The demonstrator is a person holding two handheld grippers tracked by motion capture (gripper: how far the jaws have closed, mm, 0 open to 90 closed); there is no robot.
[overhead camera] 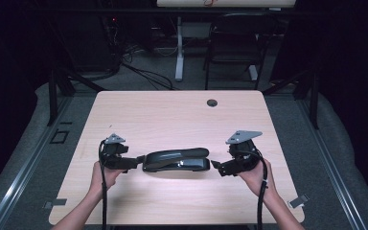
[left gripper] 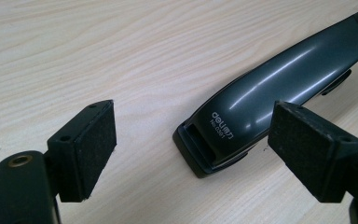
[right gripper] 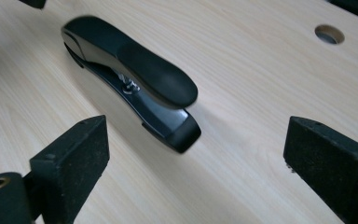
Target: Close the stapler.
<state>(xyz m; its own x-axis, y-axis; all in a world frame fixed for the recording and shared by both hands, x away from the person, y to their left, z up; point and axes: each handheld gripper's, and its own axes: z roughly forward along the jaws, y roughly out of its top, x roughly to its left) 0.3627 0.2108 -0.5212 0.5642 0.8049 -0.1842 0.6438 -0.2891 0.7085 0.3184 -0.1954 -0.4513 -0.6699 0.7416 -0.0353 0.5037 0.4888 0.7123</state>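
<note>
One stapler point(overhead camera: 176, 160), dark grey, is lying flat mid-worktop point(overhead camera: 172, 110) between my two tongs. Left tongs point(overhead camera: 135, 162): jaws apart, standing just off the stapler's nose, not pinching it. Right tongs point(overhead camera: 215, 165): jaws apart, empty, just beside the hinge end. I am judging this as the approach step; next I am needing one set to straddle the body and close. The left gripper view is showing a stamped brand on the nose; the right gripper view is showing the handle pad, a spring and a grommet hole point(right gripper: 329, 34).
</note>
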